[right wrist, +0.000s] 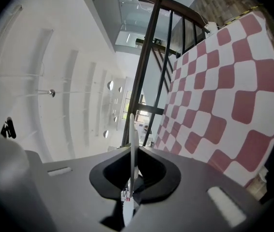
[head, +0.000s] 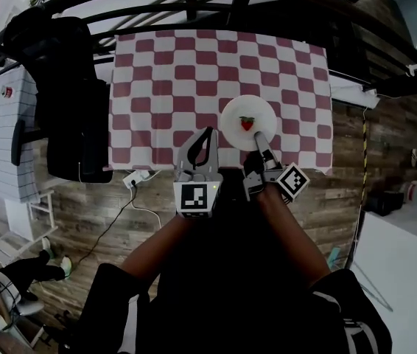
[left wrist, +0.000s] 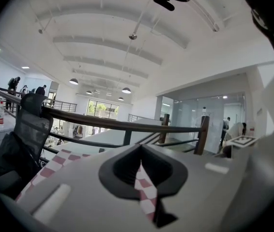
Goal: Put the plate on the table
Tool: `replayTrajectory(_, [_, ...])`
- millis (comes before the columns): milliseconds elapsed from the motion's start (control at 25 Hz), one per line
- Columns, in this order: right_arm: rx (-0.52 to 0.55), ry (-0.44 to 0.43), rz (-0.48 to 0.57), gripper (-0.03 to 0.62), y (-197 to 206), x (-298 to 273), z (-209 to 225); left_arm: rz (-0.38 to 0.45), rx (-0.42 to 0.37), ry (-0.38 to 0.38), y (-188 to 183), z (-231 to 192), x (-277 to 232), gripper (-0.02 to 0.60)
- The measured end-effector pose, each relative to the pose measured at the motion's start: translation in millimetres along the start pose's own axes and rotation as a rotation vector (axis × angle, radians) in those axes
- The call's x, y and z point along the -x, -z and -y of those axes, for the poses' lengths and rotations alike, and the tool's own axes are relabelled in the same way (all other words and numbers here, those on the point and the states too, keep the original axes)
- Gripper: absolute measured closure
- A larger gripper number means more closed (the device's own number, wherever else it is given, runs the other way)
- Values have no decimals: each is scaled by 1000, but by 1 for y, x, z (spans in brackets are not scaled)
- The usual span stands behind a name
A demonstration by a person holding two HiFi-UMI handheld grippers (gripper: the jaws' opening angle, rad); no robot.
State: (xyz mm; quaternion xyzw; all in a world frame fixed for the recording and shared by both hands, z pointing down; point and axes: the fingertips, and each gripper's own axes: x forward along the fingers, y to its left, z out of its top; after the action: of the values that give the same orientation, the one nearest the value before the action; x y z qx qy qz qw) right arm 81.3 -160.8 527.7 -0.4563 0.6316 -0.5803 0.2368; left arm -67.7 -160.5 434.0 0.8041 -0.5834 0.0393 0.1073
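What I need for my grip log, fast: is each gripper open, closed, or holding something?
Left gripper: closed, nothing between its jaws.
Right gripper: closed on the rim of the plate.

Big open-plan office or lab hall: dark railing (left wrist: 127,125), glass-walled rooms (left wrist: 195,115), round ceiling lamps (left wrist: 126,90), mesh office chair (left wrist: 30,127), wood-plank floor (head: 90,205), table (head: 164,72) under red-white checked cloth, people (left wrist: 14,83) standing far back.
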Motion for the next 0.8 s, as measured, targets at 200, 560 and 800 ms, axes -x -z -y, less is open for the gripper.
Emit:
replayTrajectory(200, [93, 66, -89, 579, -21, -30, 33, 25, -39, 11, -15, -1, -35, 572])
replayTrajectory(560, [54, -65, -122, 579, -43, -82, 53, -53, -25, -41, -2, -15, -83, 571])
replayTrajectory(800, [-3, 26, -159, 579, -45, -102, 99, -103, -50, -77, 2, -25, -105, 572])
